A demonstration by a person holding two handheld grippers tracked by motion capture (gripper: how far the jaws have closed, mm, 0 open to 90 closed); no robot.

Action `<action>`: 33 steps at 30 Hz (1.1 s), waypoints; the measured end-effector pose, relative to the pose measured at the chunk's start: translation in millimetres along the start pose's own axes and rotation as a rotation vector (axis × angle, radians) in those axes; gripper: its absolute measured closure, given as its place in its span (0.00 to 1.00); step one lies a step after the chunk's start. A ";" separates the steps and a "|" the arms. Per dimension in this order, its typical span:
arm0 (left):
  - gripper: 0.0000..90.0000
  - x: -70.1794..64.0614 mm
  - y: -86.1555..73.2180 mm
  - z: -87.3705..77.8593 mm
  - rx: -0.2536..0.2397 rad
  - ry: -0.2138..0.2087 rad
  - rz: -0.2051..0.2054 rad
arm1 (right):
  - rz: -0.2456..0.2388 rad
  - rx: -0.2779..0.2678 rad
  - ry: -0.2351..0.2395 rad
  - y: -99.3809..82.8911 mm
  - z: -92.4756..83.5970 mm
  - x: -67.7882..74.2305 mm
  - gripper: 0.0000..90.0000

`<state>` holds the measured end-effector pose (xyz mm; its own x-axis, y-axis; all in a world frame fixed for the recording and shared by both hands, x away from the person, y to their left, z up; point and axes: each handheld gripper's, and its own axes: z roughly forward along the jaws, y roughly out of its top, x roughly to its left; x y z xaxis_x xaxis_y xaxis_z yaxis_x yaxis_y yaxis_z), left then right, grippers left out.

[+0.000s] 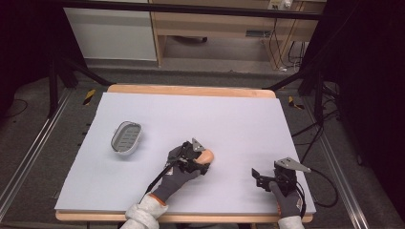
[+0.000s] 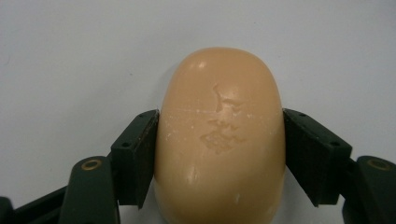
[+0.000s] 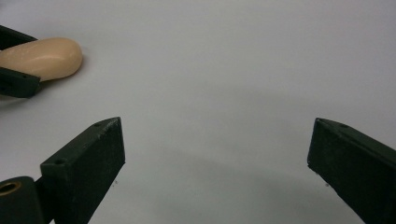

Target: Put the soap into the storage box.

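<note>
A smooth, egg-shaped bar of peach-coloured soap (image 1: 208, 156) lies on the wide pale grey table top (image 1: 229, 119), a bit near of the middle. The left gripper (image 2: 219, 154) has its two black jaws pressed tight on the soap, one on each long side. In the left gripper view, the soap's long line runs straight away from the gripper, along the same way the jaws point. Its rounded far end sticks out past the jaw tips. Its top face has a small stamped mark with some pale scuffs around it.

In the high view, the left gripper (image 1: 203, 160) is held by a hand in a grey glove (image 1: 176, 179) with a white sleeve. The soap pokes out of it toward the right and a little toward the far side of the table.

The right gripper (image 1: 260, 177) sits near the right front corner of the table, well apart from the soap. Its jaws are wide apart and hold nothing. In the right gripper view, the soap (image 3: 44, 58) shows far off at the left, lying long and low between the other gripper's jaws.

A small oval grey soap dish with slots in its floor (image 1: 127, 138) rests on the left part of the table, well apart from the soap. Its long line points toward the far right.
</note>
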<state>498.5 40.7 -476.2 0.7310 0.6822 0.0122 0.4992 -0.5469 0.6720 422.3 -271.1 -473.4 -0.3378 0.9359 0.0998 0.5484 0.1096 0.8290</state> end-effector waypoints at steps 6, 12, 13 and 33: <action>0.34 0.0 0.1 0.1 -0.005 0.008 -0.010 | 0.001 0.001 0.002 0.1 0.1 0.1 0.05; 0.34 0.5 0.4 -6.2 -0.010 -0.001 -0.006 | 0.004 -0.001 0.001 0.1 -0.3 -0.1 0.05; 0.34 0.6 0.5 -8.3 -0.015 -0.001 -0.009 | 0.002 0.000 0.001 0.0 -0.1 -0.1 0.05; 0.35 13.9 -6.3 -53.9 -0.079 0.008 -0.021 | 0.002 -0.002 -0.001 0.1 -0.4 0.2 0.05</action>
<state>480.4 79.8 -440.4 0.7168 0.6973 0.0028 0.4761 -0.4923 0.7287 422.0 -271.0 -473.2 -0.3360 0.9364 0.1010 0.5477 0.1071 0.8298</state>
